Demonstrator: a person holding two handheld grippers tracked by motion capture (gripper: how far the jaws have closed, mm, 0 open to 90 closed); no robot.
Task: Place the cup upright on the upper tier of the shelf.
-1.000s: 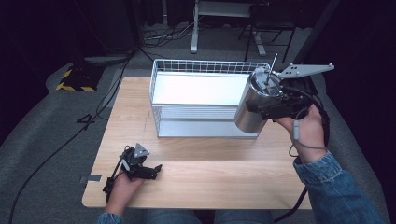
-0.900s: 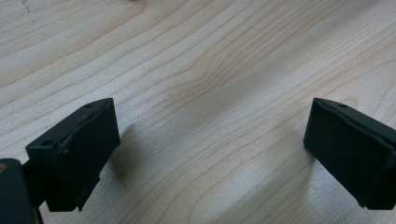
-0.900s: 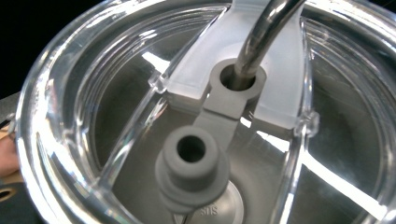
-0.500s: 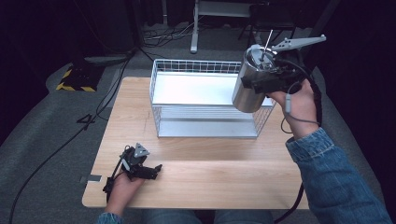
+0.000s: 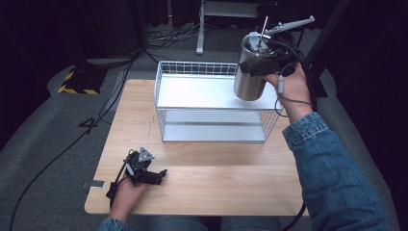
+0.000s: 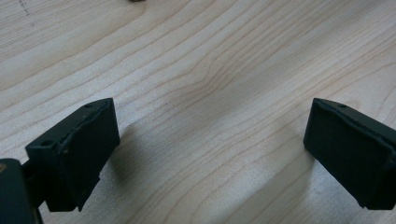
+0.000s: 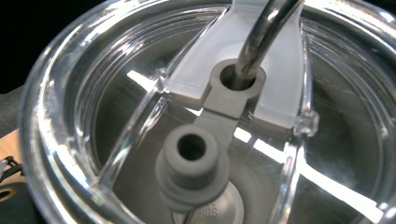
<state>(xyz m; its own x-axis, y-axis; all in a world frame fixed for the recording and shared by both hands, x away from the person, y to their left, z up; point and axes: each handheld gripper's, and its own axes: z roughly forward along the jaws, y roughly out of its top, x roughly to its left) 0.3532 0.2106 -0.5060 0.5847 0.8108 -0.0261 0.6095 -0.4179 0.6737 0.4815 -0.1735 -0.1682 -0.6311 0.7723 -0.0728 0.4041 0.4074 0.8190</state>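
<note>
A steel tumbler (image 5: 250,79) with a clear lid (image 7: 116,93) and a metal straw (image 7: 264,32) hangs in the air over the right far corner of a white wire basket (image 5: 211,126). My right gripper (image 5: 263,66) is shut on the tumbler near its top, and the tumbler tilts a little. In the right gripper view the lid is very close and hides the jaws. My left gripper (image 5: 161,174) rests on the wooden table (image 5: 221,185) at the front left. Its jaws stand wide open over bare wood (image 6: 210,149), with nothing between them.
The basket stands at the table's far middle, and its white floor (image 5: 207,91) holds nothing. Bare wood lies between the basket and the front edge. Beyond the table are grey carpet, cables (image 5: 110,96), a yellow-black striped block (image 5: 77,82) and a desk leg (image 5: 199,29).
My right gripper has carried the tumbler upward and farther away, from the basket's right front side to above its right far corner. The left gripper has stayed put.
</note>
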